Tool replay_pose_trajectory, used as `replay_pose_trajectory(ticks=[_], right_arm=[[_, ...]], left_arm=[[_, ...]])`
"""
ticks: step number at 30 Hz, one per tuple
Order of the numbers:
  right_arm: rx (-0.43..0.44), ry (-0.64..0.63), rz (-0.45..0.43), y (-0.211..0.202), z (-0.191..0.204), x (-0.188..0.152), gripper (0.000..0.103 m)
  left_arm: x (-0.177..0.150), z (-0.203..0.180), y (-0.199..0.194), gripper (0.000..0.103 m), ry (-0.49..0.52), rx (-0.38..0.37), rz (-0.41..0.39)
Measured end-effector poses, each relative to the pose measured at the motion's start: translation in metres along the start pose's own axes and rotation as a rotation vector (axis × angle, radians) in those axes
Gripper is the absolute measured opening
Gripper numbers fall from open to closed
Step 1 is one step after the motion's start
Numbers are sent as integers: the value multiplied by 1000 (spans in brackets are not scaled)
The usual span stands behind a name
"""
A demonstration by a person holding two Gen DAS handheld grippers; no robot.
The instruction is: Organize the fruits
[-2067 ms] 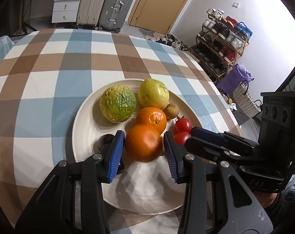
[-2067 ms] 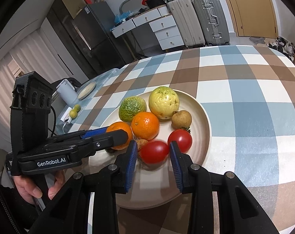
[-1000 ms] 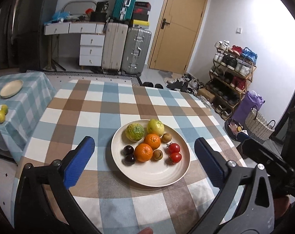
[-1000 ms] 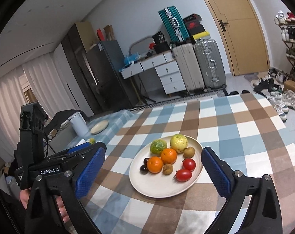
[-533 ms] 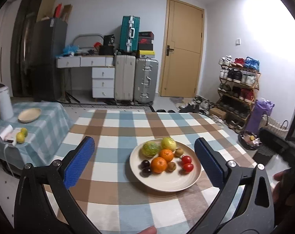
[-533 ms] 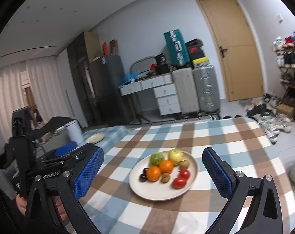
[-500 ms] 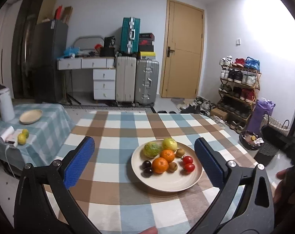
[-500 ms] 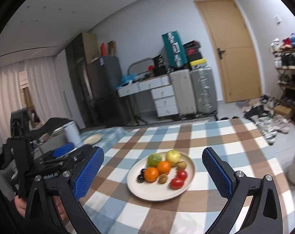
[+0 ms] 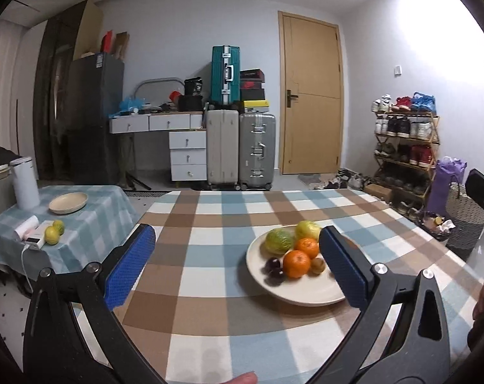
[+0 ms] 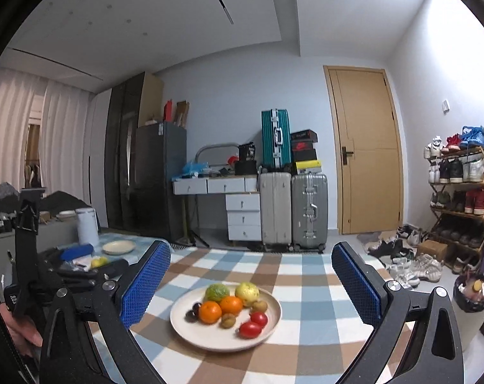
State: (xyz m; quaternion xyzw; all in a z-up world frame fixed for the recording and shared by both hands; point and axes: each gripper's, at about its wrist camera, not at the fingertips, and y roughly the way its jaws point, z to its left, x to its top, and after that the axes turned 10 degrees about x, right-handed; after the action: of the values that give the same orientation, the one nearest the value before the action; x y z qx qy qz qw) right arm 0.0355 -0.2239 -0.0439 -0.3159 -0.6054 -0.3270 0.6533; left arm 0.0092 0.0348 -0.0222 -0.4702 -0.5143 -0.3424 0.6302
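Observation:
A cream plate [image 10: 210, 340] sits on the checked table [image 10: 306, 294]. It holds two oranges [image 10: 210, 312], a green citrus [image 10: 216, 292], a yellow-green fruit [image 10: 246, 289], two tomatoes [image 10: 250, 329], brown kiwis [image 10: 228, 320] and dark plums [image 10: 193, 313]. The plate also shows in the left wrist view [image 9: 306, 297], with the oranges [image 9: 295, 264] on it. My left gripper [image 9: 235, 267] is open and empty, pulled back from the plate. My right gripper [image 10: 251, 288] is open and empty, raised well back from the plate.
A side table [image 9: 91, 220] at the left holds a small plate [image 9: 68, 202], lemons [image 9: 53, 233] and a white flask [image 9: 25, 183]. Suitcases [image 9: 242, 150], drawers [image 9: 187, 156], a door [image 9: 310, 102] and a shoe rack [image 9: 405, 153] stand beyond. A bin [image 10: 472, 307] stands at the right.
Both grippers let go of fruit, the left of an orange and the right of a tomato, opened wide and drew back and up from the plate. The fruit stays on the plate.

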Motion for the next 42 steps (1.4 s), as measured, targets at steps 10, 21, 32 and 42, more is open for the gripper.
replay_pose_trajectory(ticks=[10,21,32,42], right_arm=[[-37,-6,73,17,-11,-31,103],[-61,12,163,31,-26,-52,103],[-32,20,264,49,-29,-60,103],[-31,16,261,50,-28,-59,103]], left_arm=[[-24,-2,17,102,19,-3,17],[-33,-5,36,102,31,3,68],[-32,-5,35,102,32,1,55],[-33,-6,35,102,32,2,55]])
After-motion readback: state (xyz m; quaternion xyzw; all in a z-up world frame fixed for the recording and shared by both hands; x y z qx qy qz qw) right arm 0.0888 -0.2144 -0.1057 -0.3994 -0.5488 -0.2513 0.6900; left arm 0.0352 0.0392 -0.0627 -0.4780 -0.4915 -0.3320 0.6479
